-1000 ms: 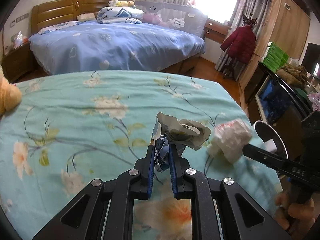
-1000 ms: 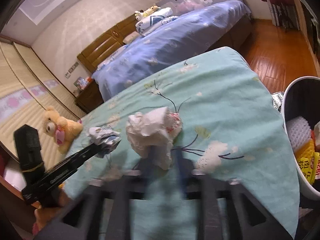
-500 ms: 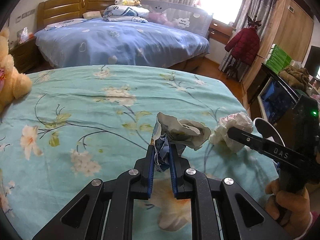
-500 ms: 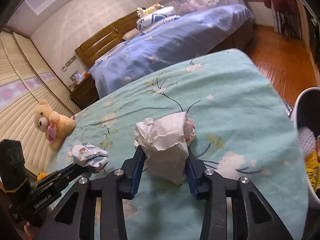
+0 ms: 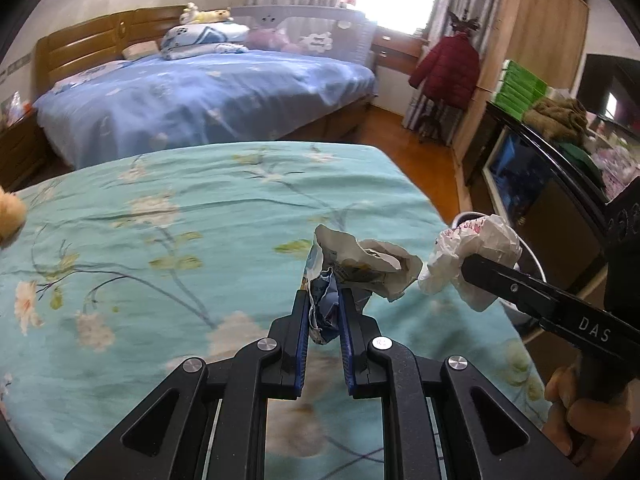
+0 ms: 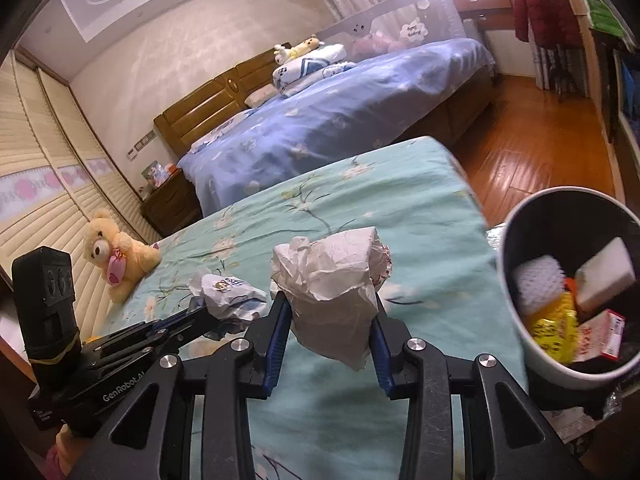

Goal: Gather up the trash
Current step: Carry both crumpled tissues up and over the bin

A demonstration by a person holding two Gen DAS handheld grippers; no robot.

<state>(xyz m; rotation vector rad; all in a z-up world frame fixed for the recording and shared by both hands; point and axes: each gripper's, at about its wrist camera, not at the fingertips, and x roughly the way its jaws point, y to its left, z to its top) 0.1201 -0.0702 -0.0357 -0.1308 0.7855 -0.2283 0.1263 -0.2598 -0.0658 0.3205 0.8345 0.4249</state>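
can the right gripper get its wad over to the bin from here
Probably yes. The right gripper has its jaws shut on the paper wad, lifted off the bed, and the open bin stands just beside it with nothing between.

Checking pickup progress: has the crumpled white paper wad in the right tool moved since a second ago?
Yes. The crumpled white paper wad was lying on the teal floral bedspread; now it is raised above it and nearer the white trash bin.

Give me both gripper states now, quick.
Left gripper: shut on crumpled blue-printed wrapper.
Right gripper: shut on crumpled white paper.
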